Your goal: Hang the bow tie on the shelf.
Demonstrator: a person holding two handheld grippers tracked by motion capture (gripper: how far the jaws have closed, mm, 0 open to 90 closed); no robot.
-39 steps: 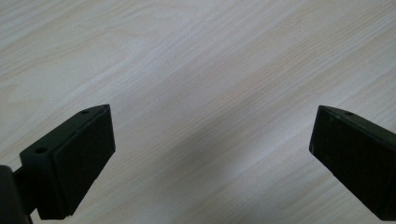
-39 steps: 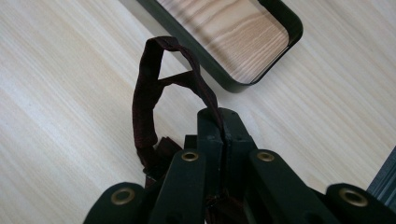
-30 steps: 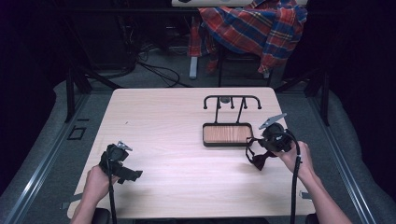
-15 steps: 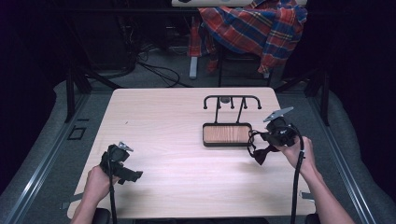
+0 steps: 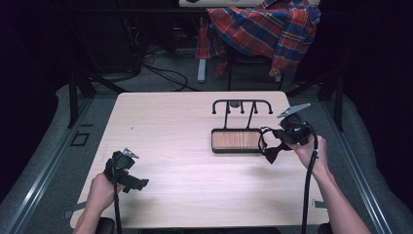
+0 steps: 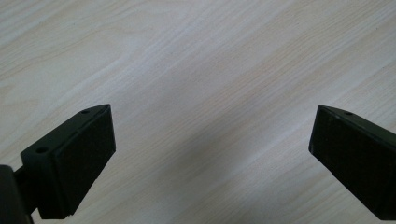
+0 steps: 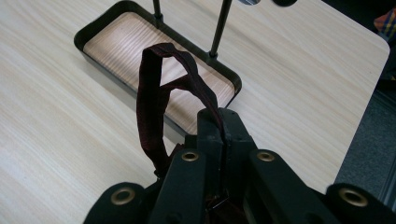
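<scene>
My right gripper (image 5: 275, 140) is held above the table just right of a black tray (image 5: 237, 152) with a wooden floor. Its jaws are shut on a dark maroon strap (image 7: 149, 107) that loops forward from the fingertips (image 7: 219, 119) and dangles toward the tray's near rim (image 7: 187, 44). In the high view the strap (image 5: 271, 154) hangs below the gripper. A black rail (image 5: 242, 101) on thin posts rises from the tray's far side. My left gripper (image 5: 138, 182) rests low at the table's front left, with its jaws (image 6: 212, 116) wide open over bare wood.
The light wooden table (image 5: 185, 126) has its right edge close behind the tray. Beyond the far edge, a plaid cloth (image 5: 265, 27) drapes over a chair, with cables on the floor.
My right gripper has risen and shifted slightly toward the tray, carrying the strap with it. The left gripper has stayed where it was.
</scene>
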